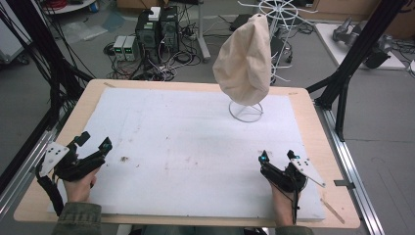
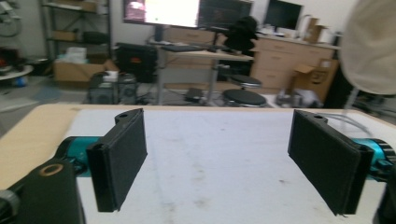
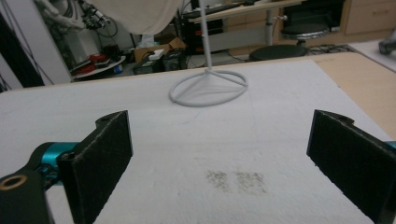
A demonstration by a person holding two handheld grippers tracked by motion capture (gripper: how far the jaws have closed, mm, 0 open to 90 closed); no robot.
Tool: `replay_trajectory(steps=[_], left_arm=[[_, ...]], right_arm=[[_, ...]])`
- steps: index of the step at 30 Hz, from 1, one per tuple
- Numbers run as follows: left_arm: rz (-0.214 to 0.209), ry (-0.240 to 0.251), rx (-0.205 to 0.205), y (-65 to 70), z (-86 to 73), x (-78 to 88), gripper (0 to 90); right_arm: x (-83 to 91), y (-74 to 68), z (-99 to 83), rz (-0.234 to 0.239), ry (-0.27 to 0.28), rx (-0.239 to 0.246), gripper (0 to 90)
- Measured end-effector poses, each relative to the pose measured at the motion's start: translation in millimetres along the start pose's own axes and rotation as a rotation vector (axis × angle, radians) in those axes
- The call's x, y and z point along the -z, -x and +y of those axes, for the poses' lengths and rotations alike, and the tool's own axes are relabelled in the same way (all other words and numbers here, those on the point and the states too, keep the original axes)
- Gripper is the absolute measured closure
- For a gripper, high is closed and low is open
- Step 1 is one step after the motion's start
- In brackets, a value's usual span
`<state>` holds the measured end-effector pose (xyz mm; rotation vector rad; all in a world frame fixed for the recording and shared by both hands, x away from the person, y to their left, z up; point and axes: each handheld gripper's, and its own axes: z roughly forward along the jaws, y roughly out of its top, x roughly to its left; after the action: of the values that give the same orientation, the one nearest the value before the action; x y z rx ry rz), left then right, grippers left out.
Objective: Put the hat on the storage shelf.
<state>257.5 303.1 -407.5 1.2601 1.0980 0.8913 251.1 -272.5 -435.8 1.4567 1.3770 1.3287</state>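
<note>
- The cream cloth hat (image 1: 243, 61) hangs on a white wire stand (image 1: 246, 111) at the far right of the white mat (image 1: 176, 142), well apart from both grippers
- The left gripper (image 1: 93, 142) rests low at the mat's near left edge, jaws spread wide with nothing between them – the left gripper view shows bare mat in the gap
- The right gripper (image 1: 277, 155) rests at the near right, jaws likewise spread and empty; in the right gripper view the stand's ring base (image 3: 208, 87) lies straight ahead
- The hat looks soft, limp and light – it should fold under a pinch rather than resist, so it is neither fragile nor slippery
- Best hold, as I judge it: pinch the lower hem where the cloth hangs free, and lift upward off the wire
- The stand looks light and could tip if the cloth snags
</note>
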Motion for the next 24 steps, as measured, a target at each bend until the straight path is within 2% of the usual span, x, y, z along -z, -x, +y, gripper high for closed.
replay_trajectory(steps=[2,8,10,17,24], left_arm=[[0.043,-0.005,-0.002,-3.8,-4.9,2.5,18.8],[0.154,-0.060,-0.004,-18.1,-18.6,15.6,18.1],[0.174,-0.050,-0.007,-19.9,-17.5,21.3,18.1],[0.210,-0.034,-0.004,-27.0,-17.9,33.3,18.4],[0.212,-0.027,-0.003,-30.4,-20.5,41.9,19.9]], right_arm=[[2.6,6.4,-0.4,-0.015,0.000,-0.030,5.8],[8.5,18.6,-1.1,-0.074,0.006,-0.021,5.8],[8.2,19.5,-2.3,-0.079,0.000,-0.023,5.8],[1.4,10.8,-3.1,-0.045,-0.012,-0.003,5.8],[-12.7,1.8,-1.1,-0.003,-0.021,-0.008,5.8]])
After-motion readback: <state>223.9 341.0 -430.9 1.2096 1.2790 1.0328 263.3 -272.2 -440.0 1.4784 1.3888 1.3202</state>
